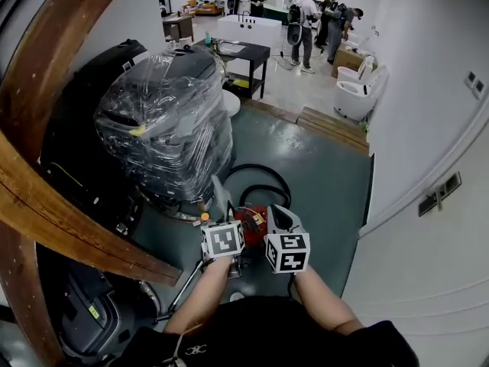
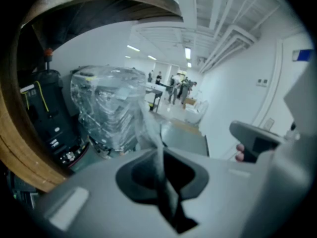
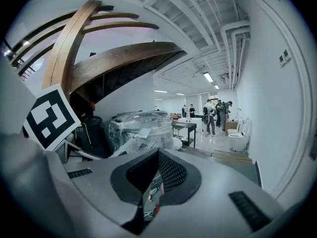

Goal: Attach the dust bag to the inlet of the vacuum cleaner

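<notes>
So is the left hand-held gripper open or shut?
Shut: in its own view, the left hand-held gripper has its jaws pressed together on a thin clear plastic sheet.

We reach our left arm [image 1: 200, 297] and right arm [image 1: 325, 304] forward, side by side. The two tools sit close together in front of us. Our left tool [image 2: 161, 152] has its jaws pinched on a thin clear plastic strip [image 2: 148, 125]. Our right tool [image 3: 158, 155] has its jaws pressed tight together.
</notes>
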The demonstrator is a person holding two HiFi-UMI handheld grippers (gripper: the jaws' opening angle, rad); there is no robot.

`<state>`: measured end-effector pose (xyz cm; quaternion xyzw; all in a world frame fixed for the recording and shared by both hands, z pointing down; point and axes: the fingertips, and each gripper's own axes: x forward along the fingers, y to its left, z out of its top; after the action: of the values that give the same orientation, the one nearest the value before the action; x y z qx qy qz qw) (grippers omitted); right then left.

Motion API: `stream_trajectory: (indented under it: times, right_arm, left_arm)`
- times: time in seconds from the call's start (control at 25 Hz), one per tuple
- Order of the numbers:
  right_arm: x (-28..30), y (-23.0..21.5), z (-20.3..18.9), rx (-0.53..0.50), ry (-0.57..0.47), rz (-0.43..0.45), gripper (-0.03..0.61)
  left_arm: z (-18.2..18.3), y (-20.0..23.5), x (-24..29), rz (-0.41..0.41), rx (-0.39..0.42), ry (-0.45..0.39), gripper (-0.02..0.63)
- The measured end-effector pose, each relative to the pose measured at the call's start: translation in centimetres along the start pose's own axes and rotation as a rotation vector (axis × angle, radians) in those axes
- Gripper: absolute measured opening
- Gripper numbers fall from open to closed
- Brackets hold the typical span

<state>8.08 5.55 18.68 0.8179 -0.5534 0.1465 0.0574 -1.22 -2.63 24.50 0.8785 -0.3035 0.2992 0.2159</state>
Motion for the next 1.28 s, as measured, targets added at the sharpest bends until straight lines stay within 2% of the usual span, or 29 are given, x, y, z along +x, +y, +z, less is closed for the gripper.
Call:
stream_trajectory:
  times: [0.24, 0.44, 1.0, 1.28]
  right_arm:
    - [2.5, 0.3, 0.3, -0.003, 0.013, 0.002, -0.003]
    - [4.2, -0.1, -0.7, -0.011, 0.038, 0.026, -0.003]
    - [11.6, -4.2, -0.6, -0.075, 0.118, 0.225, -0.003]
    - [14.4, -4.8, -3.5, -0.092, 0.215, 0.328, -0.003]
  left_arm:
    - [1.0, 1.5, 1.6, -0.006, -0.011, 0.011, 0.023]
    - [0.7, 2.5, 2.9, 0.03, -0.036, 0.03, 0.023]
    - [2.5, 2.6, 7.7, 0.196, -0.201, 0.025, 0.025]
    - [0.5, 3.3, 8.8, 0.27, -0.278, 0.052, 0.024]
